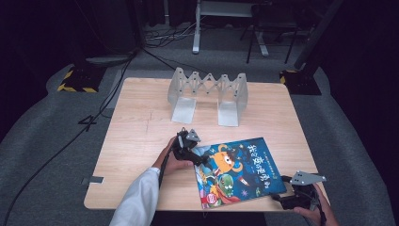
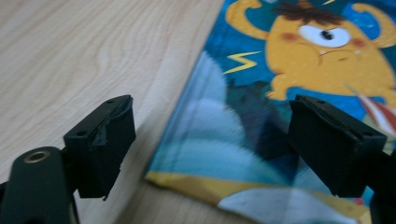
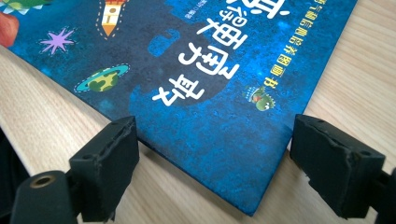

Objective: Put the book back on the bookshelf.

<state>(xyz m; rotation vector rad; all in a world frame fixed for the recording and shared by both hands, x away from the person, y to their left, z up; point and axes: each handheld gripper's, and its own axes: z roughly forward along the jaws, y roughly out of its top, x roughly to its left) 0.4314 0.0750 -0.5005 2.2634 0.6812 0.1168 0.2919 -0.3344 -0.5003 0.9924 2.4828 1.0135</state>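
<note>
The left gripper [image 1: 200, 157] is hovering, jaws apart, over the picture book [image 1: 237, 172] edge. The right gripper [image 1: 282, 197] (jaws also gaping) is straddling its corner, unclamped.

In the right gripper view, the blue picture book [image 3: 210, 93] lies flat on the wooden table [image 3: 56, 135]. Its corner sits at the lower centre, between the right gripper's [image 3: 212, 163] wide apart jaws, untouched.

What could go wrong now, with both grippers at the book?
1. The book lies flat on the table, so the right gripper, open around its corner, may slide over the cover without catching it.
2. The book's near corner lies at the table edge; a push from the left gripper might shove it off.
</note>
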